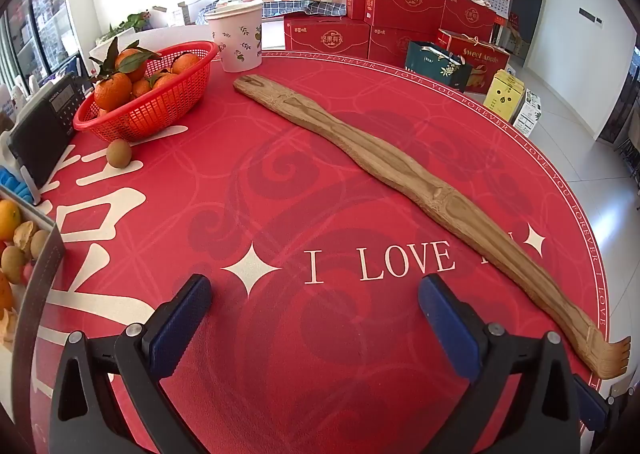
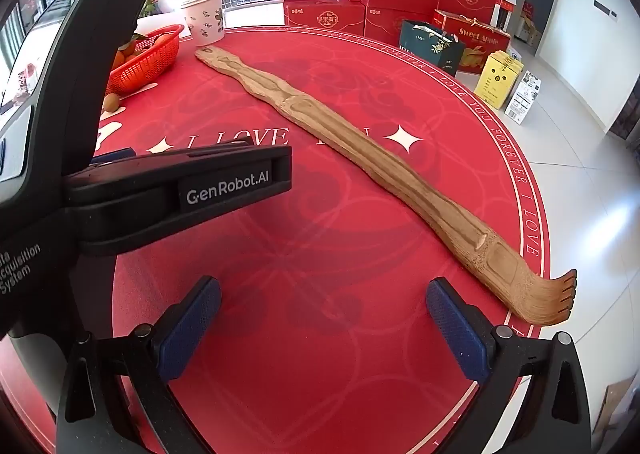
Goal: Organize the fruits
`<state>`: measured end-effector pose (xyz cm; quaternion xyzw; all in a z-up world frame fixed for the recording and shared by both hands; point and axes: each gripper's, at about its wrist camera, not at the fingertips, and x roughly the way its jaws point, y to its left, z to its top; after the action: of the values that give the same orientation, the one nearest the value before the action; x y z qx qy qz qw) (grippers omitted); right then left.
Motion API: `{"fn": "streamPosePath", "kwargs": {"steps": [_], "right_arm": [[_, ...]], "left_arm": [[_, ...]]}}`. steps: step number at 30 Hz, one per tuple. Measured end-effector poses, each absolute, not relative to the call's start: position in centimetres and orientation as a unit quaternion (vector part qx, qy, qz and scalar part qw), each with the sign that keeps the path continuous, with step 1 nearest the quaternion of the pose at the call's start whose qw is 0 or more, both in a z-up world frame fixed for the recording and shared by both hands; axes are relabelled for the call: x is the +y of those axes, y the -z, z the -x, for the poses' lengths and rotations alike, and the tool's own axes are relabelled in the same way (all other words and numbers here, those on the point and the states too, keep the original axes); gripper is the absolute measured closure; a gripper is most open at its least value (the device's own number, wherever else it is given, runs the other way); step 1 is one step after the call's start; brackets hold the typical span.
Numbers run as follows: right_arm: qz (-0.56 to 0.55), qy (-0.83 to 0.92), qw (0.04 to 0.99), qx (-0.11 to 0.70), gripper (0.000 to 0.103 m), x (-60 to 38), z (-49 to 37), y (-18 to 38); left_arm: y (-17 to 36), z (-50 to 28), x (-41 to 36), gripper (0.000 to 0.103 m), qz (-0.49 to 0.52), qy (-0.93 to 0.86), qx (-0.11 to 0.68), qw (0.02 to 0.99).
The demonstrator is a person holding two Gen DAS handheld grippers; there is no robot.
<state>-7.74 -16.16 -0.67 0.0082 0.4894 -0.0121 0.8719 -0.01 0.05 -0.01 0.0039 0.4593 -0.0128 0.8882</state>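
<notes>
A red mesh basket [image 1: 160, 110] at the far left of the round red table holds several leafy oranges [image 1: 113, 90]. It also shows in the right wrist view [image 2: 148, 60]. A brown kiwi [image 1: 119, 153] lies loose on the cloth just in front of the basket, also seen in the right wrist view [image 2: 111, 102]. At the left edge an open grey box [image 1: 38, 270] holds an orange [image 1: 9, 219] and kiwis [image 1: 13, 263]. My left gripper [image 1: 316, 318] is open and empty above the cloth. My right gripper [image 2: 324, 320] is open and empty, beside the left gripper's body [image 2: 80, 134].
A long wooden back scratcher [image 1: 404, 190] lies diagonally across the table, also in the right wrist view [image 2: 380, 174]. A paper cup [image 1: 238, 38] stands behind the basket. A black radio [image 1: 44, 130] stands at the left. Red gift boxes [image 1: 400, 14] stand on the floor beyond the table.
</notes>
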Motion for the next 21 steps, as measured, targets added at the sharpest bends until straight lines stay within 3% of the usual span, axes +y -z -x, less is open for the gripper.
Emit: {"fn": "streamPosePath", "kwargs": {"steps": [21], "right_arm": [[-0.011,0.018,0.872,0.488,0.0,-15.91,7.56,0.7]], "left_arm": [[0.02,0.0,0.05,0.0,-0.004,0.013,0.46,0.888]]}}
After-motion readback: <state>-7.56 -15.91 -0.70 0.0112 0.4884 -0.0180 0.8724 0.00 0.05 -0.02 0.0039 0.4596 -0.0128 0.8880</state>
